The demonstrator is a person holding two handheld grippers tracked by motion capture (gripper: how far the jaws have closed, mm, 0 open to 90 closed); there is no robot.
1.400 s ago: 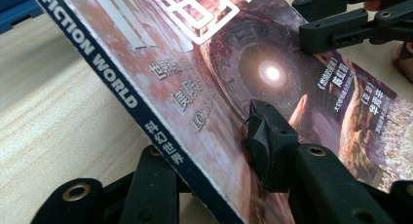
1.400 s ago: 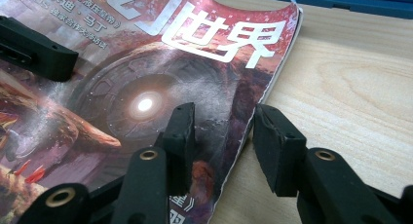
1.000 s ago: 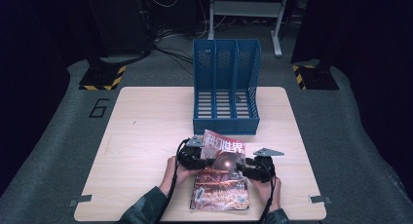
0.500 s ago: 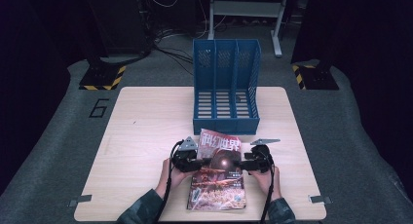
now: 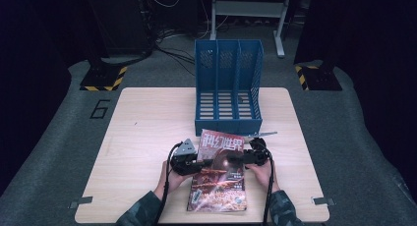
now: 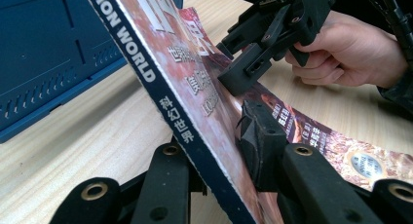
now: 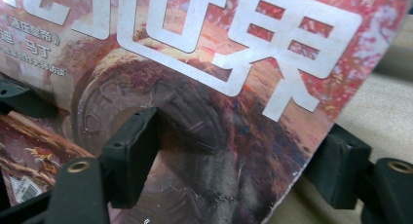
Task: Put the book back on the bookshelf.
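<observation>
The magazine (image 7: 195,87) runs off the top and left edges of the right gripper view, its title cut short. In the left gripper view its spine (image 6: 160,92) hides the table behind, and the rack (image 6: 48,48) is cropped.

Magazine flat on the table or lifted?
Lifted at its far end: the magazine slants up off the table, spine clamped in the left gripper; near end looks down.

A lab-like recording space is suggested by a wooden bench (image 5: 147,137) set on grey carpet marked "6" (image 5: 100,108) at nine o'clock, hazard-striped stand feet (image 5: 103,78) at ten and two o'clock, and trailing cables (image 5: 167,44) at twelve o'clock.
</observation>
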